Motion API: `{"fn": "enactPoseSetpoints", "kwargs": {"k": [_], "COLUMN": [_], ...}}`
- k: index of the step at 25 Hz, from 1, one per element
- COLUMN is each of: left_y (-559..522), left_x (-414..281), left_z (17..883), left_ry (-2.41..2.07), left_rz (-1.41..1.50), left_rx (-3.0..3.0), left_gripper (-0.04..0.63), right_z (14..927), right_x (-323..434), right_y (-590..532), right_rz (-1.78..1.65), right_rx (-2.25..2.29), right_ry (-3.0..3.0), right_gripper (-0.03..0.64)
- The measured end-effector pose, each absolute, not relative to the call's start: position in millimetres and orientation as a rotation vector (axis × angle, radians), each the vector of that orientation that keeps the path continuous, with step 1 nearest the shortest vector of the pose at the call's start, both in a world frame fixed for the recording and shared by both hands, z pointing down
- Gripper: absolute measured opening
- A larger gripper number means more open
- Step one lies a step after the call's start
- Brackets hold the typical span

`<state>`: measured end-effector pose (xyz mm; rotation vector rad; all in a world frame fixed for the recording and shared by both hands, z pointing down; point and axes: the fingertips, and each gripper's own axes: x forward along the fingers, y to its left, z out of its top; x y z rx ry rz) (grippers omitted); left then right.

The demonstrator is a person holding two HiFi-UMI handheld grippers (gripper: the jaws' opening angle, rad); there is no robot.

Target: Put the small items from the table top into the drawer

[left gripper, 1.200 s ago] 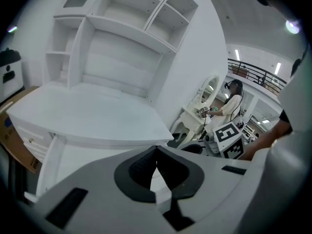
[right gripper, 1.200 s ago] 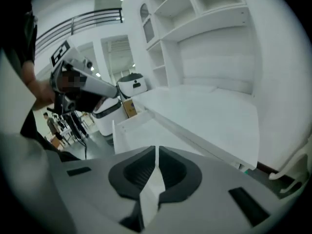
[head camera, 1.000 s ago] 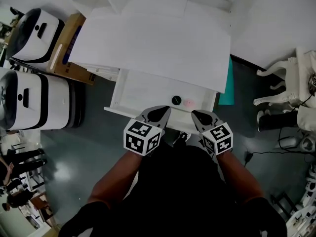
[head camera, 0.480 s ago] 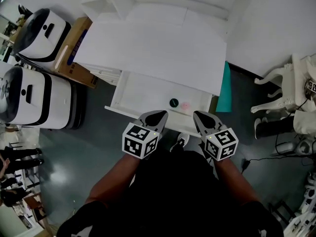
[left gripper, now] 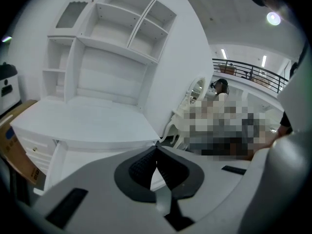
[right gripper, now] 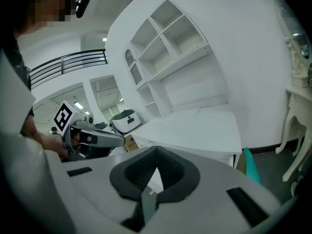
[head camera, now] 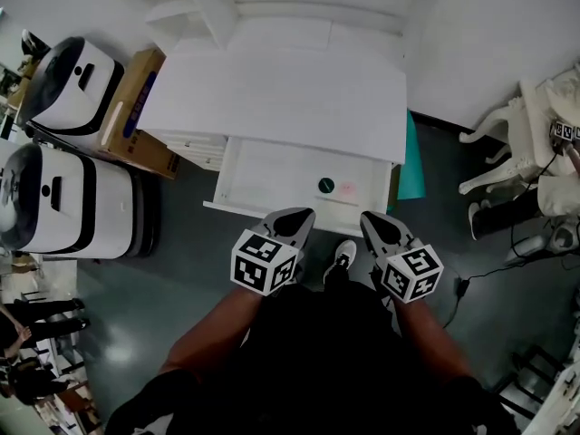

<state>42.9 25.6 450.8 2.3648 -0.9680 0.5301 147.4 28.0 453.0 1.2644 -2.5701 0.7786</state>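
The white desk (head camera: 281, 89) has a bare top, and its drawer (head camera: 237, 205) stands pulled out toward me. Inside lie a small dark round item (head camera: 325, 186) and a pale pink item (head camera: 348, 189). My left gripper (head camera: 304, 215) is shut and holds nothing, its tips at the drawer's front edge. My right gripper (head camera: 368, 218) is also shut and holds nothing, beside the drawer's front right corner. In the left gripper view the left gripper (left gripper: 156, 148) points over the desk; in the right gripper view the right gripper (right gripper: 156, 153) does the same.
Two white-and-black machines (head camera: 71, 69) (head camera: 63, 202) and a cardboard box (head camera: 136, 102) stand left of the desk. A teal panel (head camera: 413, 161) leans at its right side. A white ornate chair (head camera: 507, 139) and floor cables (head camera: 489, 275) are further right. Open shelves (left gripper: 112, 38) rise behind the desk.
The head view has shifted and the desk sits slightly farther off. Both grippers stay shut by the drawer's front edge, and the two items remain in the drawer.
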Motion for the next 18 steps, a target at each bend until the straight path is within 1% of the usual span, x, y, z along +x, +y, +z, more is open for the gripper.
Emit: {"fn": "enactPoseSetpoints", "kwargs": {"k": [10,18], "left_y": [84,119], "left_x": [4,-23], "left_z": [454,463], "left_ry": [-0.861,-0.798], "left_rz": [0.537,0.562], "left_rx": [2.408,2.442], "left_gripper": [0.003,0.003], "right_z": [461,466], "right_x": [100,86], "right_y": [99,140], "right_rz": [0.791,0.798], "right_rx": [1.354,1.478], "right_ry": [-2.487,-2.443], "right_gripper": [0.025,0.025]}}
